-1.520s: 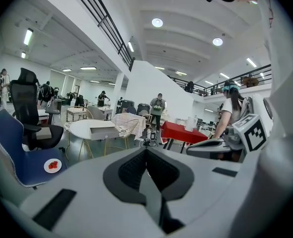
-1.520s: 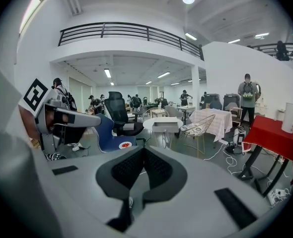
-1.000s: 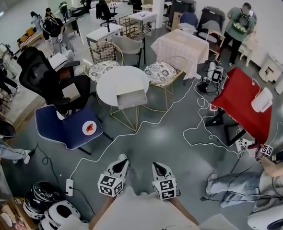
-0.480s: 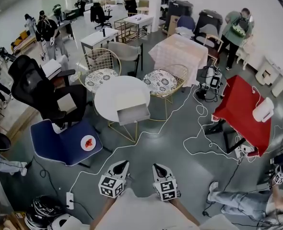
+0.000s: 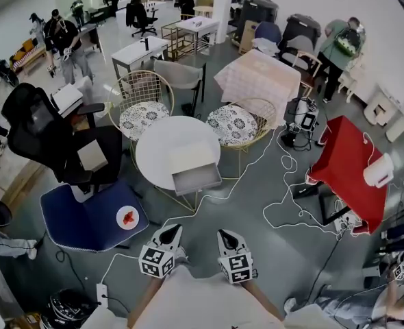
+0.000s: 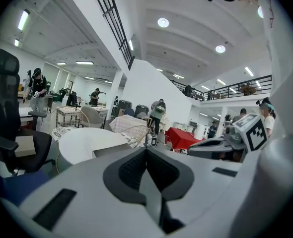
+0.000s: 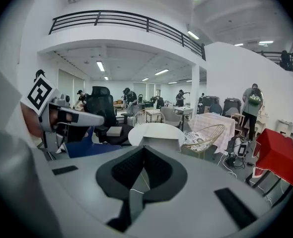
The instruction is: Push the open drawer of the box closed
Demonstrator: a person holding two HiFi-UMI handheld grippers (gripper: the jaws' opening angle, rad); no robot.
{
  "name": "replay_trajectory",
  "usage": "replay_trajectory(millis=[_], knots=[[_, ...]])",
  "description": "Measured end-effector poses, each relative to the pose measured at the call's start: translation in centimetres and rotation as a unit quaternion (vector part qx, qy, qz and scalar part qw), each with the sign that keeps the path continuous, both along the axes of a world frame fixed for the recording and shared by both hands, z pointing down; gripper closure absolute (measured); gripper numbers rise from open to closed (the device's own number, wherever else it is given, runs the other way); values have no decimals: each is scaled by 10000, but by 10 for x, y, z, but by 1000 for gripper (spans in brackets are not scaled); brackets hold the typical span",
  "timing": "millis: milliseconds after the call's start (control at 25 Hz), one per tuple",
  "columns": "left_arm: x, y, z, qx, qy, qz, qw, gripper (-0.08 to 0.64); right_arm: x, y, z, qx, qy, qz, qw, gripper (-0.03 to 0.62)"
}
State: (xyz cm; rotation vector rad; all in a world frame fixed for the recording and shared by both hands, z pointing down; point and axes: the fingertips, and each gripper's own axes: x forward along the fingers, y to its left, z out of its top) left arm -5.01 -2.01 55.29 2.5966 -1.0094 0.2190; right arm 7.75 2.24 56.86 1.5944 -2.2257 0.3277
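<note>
White round table (image 5: 154, 149) sits mid-room in the head view. The box (image 5: 190, 157) is on its near edge, the side facing the person. Its drawer (image 5: 197, 179) is open, pulled out toward the person and hanging past the table rim over the grey floor (image 5: 250, 211).

Both grippers are low at the bottom of the head view, side by side, close to the person's body and well apart from the table. The left gripper (image 5: 170, 229) points roughly toward the drawer. In its own view the two jaws are pressed together with nothing between them, and the table and box show beyond the tips, a bit to the left. Same deal with the right gripper (image 5: 224, 235): jaws fully together, nothing held, and in its view the box sits nearly dead ahead above the tips. Neither one touches the drawer.

Other stuff around:
- blue chair (image 5: 85, 214) left of the drawer, with a small white disc (image 5: 127, 218) on the seat that has something red on it
- black chair (image 5: 41, 132) just behind the blue one
- two wire chairs (image 5: 139, 112) with patterned cushions on the table's far side
- white cable (image 5: 277, 184) snaking over the floor
- red table (image 5: 346, 153) off to the right

People are standing at the far end of the room.
</note>
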Motion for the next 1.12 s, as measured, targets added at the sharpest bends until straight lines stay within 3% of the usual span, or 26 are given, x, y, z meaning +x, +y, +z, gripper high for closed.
replay_trajectory(millis=[600, 1120], knots=[[-50, -139, -5, 7, -24, 118, 9999, 548, -39, -151, -18, 149, 106, 118, 9998, 577], [-38, -180, -9, 66, -101, 18, 9999, 548, -21, -199, -24, 289, 83, -18, 9995, 577]])
